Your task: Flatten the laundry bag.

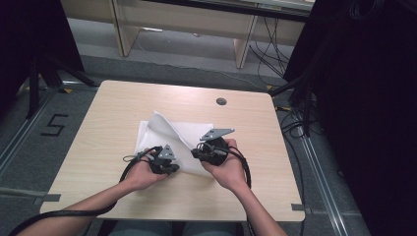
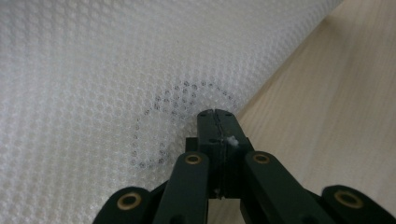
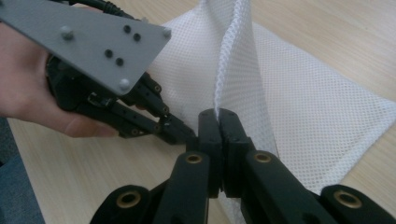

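Mesh bag (image 1: 169,132): it lies white and flat near the middle of the bench (image 1: 108,113), one corner folded up and over toward you; it is thin, open-weave and limp.
Right tongs (image 3: 218,113): your jaws are pressed together on a raised fold of the mesh, which rises straight out of the tips in the right gripper view; in the high view they sit at the near right of the bag (image 1: 197,149).
Left tongs (image 2: 215,113): jaws pressed together at the bag's edge, just where mesh meets bare wood. A white fleck sits in the seam, but you cannot tell from the left gripper view whether real fabric is caught.
Spacing: your two tongs stand tip to tip, nearly touching, in the right gripper view.
Risk, slip: if your left pinch has only a thread or nothing, I judge the edge drops as soon as you lift or pull apart.
Risk, snag: open weave can hook on the jaw tips and tear if you pull sideways hard.
Risk, clash: tips this close may knock together and jar the right hold loose.
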A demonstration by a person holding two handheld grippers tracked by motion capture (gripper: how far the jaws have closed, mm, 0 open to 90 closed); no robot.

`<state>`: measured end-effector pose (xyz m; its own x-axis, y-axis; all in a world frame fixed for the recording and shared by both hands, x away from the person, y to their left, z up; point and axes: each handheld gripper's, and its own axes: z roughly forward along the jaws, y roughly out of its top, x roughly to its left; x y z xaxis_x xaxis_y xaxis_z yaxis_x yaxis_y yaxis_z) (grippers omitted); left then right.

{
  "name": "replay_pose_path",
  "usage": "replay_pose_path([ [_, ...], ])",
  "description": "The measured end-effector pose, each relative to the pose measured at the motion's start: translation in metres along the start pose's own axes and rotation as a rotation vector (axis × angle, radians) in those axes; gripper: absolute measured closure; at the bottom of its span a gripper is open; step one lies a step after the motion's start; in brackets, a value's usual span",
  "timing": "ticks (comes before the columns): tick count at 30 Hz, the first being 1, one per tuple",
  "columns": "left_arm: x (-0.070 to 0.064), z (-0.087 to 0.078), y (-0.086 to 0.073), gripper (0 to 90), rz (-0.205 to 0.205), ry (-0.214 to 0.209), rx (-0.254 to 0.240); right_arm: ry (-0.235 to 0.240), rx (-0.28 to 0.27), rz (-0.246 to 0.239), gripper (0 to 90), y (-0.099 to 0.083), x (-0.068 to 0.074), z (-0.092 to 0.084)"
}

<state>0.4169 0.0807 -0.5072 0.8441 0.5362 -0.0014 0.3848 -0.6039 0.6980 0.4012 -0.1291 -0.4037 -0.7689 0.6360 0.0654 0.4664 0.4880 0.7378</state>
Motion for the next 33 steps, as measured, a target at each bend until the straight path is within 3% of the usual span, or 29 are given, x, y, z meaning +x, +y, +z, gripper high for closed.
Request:
replay_pose_path([
  [1,0.002,0.0,0.0,89.3,0.012,0.003,-0.004,0.0,0.0,0.0,90.0,0.0,0.0,0.0],
  [3,0.003,0.002,0.0,89.4,-0.018,0.011,-0.009,0.014,0.026,-0.015,90.0,0.001,0.0,-0.001],
  [4,0.005,0.001,0.0,89.3,0.001,0.015,-0.009,0.014,0.032,0.021,90.0,0.001,0.003,-0.002],
  [5,0.005,0.001,0.0,89.3,0.001,0.015,-0.009,0.005,0.033,0.02,90.0,0.0,0.003,-0.002],
  [6,0.005,0.003,0.0,89.3,-0.023,0.013,-0.015,0.003,0.013,0.023,90.0,-0.001,0.004,0.0],
  [8,0.008,0.002,0.0,89.4,-0.014,0.008,0.005,0.026,0.017,-0.014,90.0,0.0,0.003,0.0],
  [10,0.009,0.003,0.001,89.3,-0.018,0.01,-0.003,0.025,0.022,0.006,90.0,0.0,0.004,-0.001],
  [11,0.008,0.004,0.001,89.4,-0.049,0.018,-0.019,0.027,0.019,-0.016,90.0,0.0,0.005,0.001],
  [14,0.011,0.004,0.0,89.3,-0.073,0.014,-0.024,0.02,-0.002,0.002,90.0,-0.001,0.008,0.003],
  [15,0.011,0.003,0.0,89.3,-0.057,0.018,-0.02,0.02,0.005,0.01,90.0,-0.001,0.009,0.003],
  [16,0.012,0.002,0.0,89.3,-0.057,0.012,-0.021,0.036,0.025,-0.016,90.0,0.0,0.007,0.002],
  [17,0.012,0.0,-0.001,89.3,-0.077,0.009,-0.021,0.035,0.02,-0.018,90.0,-0.001,0.007,0.002],
  [19,0.012,-0.002,-0.002,89.3,-0.071,0.011,-0.023,0.037,0.02,-0.016,90.0,-0.002,0.008,0.001],
  [20,0.014,-0.01,-0.005,89.3,-0.069,0.007,-0.021,0.041,0.009,0.016,90.0,-0.004,0.011,0.001],
  [21,0.014,-0.01,-0.005,89.3,-0.069,0.007,-0.021,0.041,0.009,0.016,90.0,-0.004,0.011,0.001],
  [22,0.015,-0.015,-0.006,89.4,-0.065,0.009,-0.017,0.044,-0.003,-0.014,90.0,-0.006,0.011,0.003],
  [23,0.018,-0.025,-0.011,89.5,-0.073,0.013,-0.015,0.051,0.026,-0.009,90.0,-0.007,0.011,0.0],
  [25,0.019,-0.029,-0.013,89.4,-0.074,0.007,-0.015,0.056,0.01,-0.02,90.0,-0.009,0.012,0.003],
  [27,0.026,-0.048,-0.026,89.4,-0.105,0.025,-0.025,0.07,0.011,-0.022,90.0,-0.013,0.014,0.004],
  [28,0.029,-0.054,-0.029,89.4,-0.102,0.032,-0.027,0.071,0.033,-0.028,90.0,-0.013,0.014,0.003],
  [29,0.029,-0.054,-0.029,89.4,-0.102,0.032,-0.027,0.066,0.012,-0.013,90.0,-0.015,0.015,0.005],
  [33,0.042,-0.08,-0.049,89.3,-0.169,0.055,-0.06,0.086,0.034,-0.041,90.0,-0.015,0.015,0.003],
])
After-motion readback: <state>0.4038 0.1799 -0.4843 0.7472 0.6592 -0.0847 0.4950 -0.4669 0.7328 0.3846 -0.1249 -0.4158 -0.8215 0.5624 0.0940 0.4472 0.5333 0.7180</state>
